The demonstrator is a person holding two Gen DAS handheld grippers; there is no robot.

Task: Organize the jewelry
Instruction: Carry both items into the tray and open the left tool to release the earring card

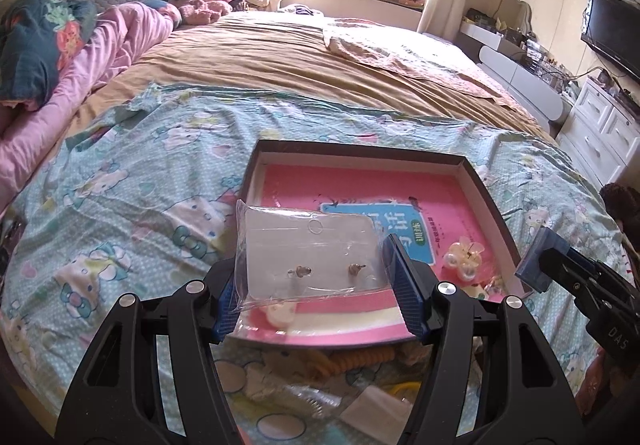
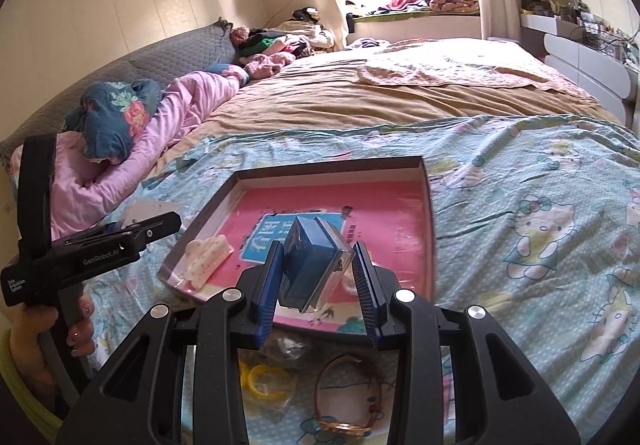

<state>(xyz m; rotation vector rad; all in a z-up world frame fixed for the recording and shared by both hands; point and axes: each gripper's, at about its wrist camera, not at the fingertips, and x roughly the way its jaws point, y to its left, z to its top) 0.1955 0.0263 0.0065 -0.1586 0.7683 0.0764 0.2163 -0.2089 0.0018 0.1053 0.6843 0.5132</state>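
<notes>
A dark shallow tray (image 1: 486,187) with a pink book lining lies on the bed. My left gripper (image 1: 316,277) is shut on a clear bag holding an earring card (image 1: 312,249) with two studs, held over the tray's near left. My right gripper (image 2: 318,273) is shut on a small blue box in a clear case (image 2: 316,265), held over the tray (image 2: 428,181). The right gripper also shows in the left wrist view (image 1: 538,265). A pearl flower piece (image 1: 464,259) and a white clip (image 2: 206,257) lie in the tray.
Loose pieces lie on the Hello Kitty sheet (image 2: 540,229) in front of the tray: yellow rings (image 2: 264,379), a rose-gold bracelet (image 2: 348,393), an orange coil hair tie (image 1: 352,361) and small plastic bags (image 1: 304,397). Pink bedding (image 1: 100,57) lies at left.
</notes>
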